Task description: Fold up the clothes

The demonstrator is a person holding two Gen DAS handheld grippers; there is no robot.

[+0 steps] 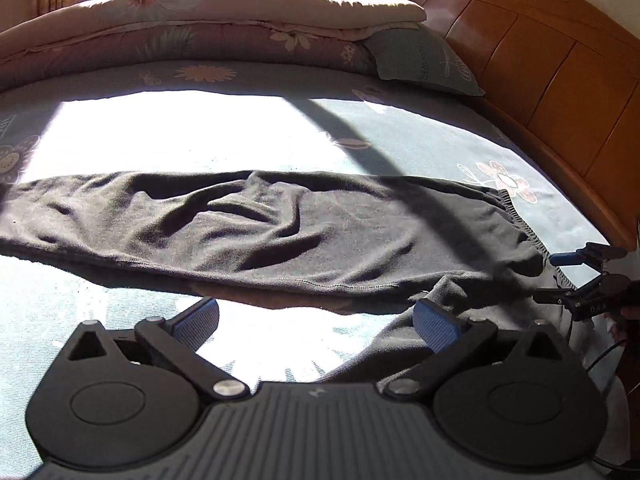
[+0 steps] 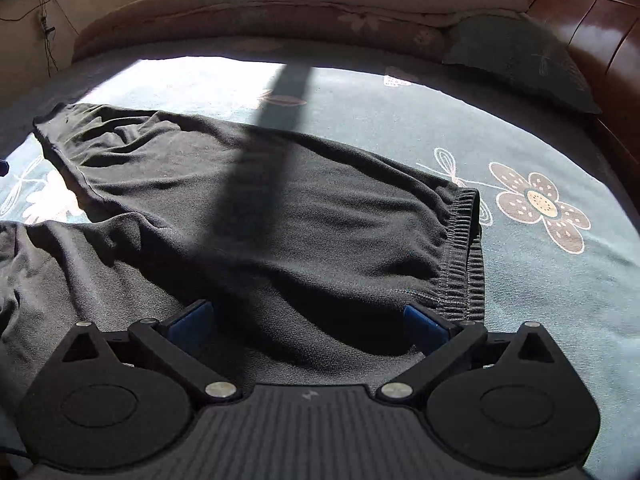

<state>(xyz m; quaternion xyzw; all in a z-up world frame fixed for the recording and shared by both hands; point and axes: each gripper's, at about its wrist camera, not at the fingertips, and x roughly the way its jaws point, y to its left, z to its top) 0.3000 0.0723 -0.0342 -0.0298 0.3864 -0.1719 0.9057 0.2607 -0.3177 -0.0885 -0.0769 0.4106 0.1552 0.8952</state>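
Trousers [image 1: 256, 232], black, are spread flat across the bed [image 1: 420, 144], waistband to the right. The left gripper [image 1: 316, 320] is held wide apart over the near hem; the right gripper [image 2: 308, 320] is likewise spread, nothing pinched.

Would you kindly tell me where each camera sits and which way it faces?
Left wrist view: on the left gripper, facing down across the black fleece trousers toward the folded floral quilt; its open blue-padded fingers and the right gripper show.
Right wrist view: on the right gripper, above the trousers' ribbed elastic waistband; only its open fingers show.
Shared: trousers, quilt, teal flowered bedsheet, wooden headboard.
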